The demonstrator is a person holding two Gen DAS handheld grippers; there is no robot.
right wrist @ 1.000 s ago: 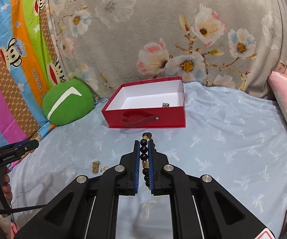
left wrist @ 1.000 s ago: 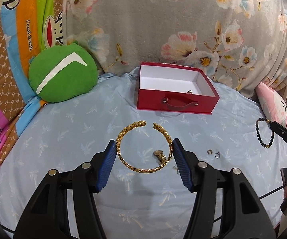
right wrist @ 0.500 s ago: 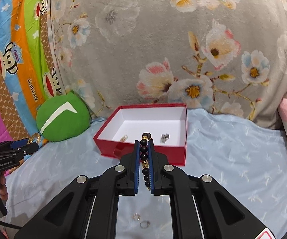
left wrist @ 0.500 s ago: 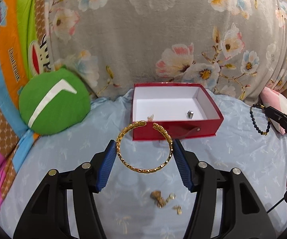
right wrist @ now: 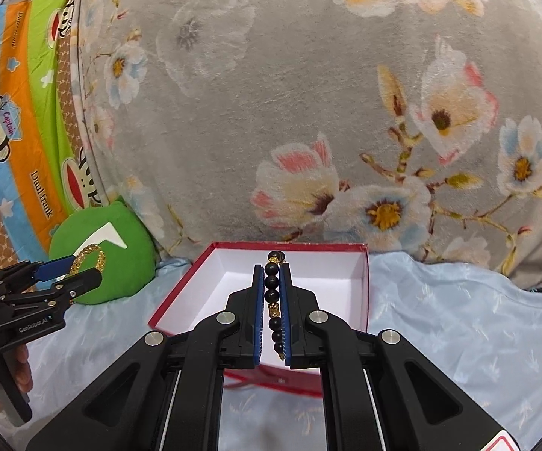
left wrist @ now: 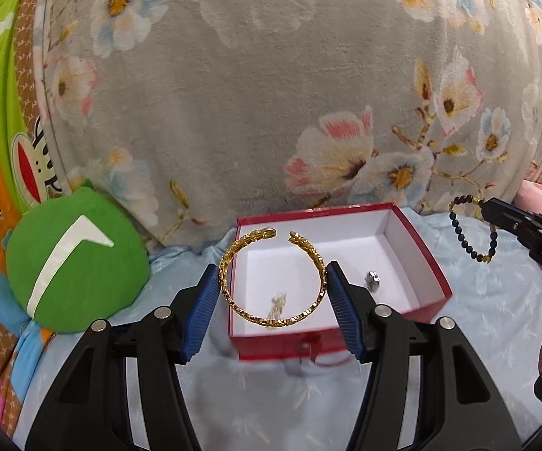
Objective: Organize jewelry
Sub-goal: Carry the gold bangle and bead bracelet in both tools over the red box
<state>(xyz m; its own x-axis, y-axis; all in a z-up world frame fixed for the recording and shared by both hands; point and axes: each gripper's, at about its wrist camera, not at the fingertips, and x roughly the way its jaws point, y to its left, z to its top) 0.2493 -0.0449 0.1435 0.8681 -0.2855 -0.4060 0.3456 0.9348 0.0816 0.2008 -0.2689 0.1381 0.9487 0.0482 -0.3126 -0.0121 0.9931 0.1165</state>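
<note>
My left gripper [left wrist: 273,285] is shut on a gold open bangle [left wrist: 271,321], gripped across its width and hovering over the near part of the red box [left wrist: 427,259]. The box has a white inside, where a small gold piece [left wrist: 278,302] and a silver ring [left wrist: 372,280] lie. My right gripper [right wrist: 271,293] is shut on a dark bead bracelet [right wrist: 272,293] with gold spacers, hanging above the box [right wrist: 180,293]. In the left wrist view that bracelet [left wrist: 472,229] dangles from the right gripper at the box's right. The bangle [right wrist: 88,257] shows at far left in the right wrist view.
A green round cushion [left wrist: 71,259] lies left of the box. A grey floral blanket [left wrist: 271,94] rises behind it, and a striped cartoon sheet [right wrist: 19,124] stands at left. A pink pillow [left wrist: 538,197] sits at far right. The box rests on a light blue bedsheet [right wrist: 459,319].
Both grippers have travelled forward and up from the bedsheet to the red box, carrying the bangle and the bead bracelet. The loose pieces on the sheet have dropped out of view.
</note>
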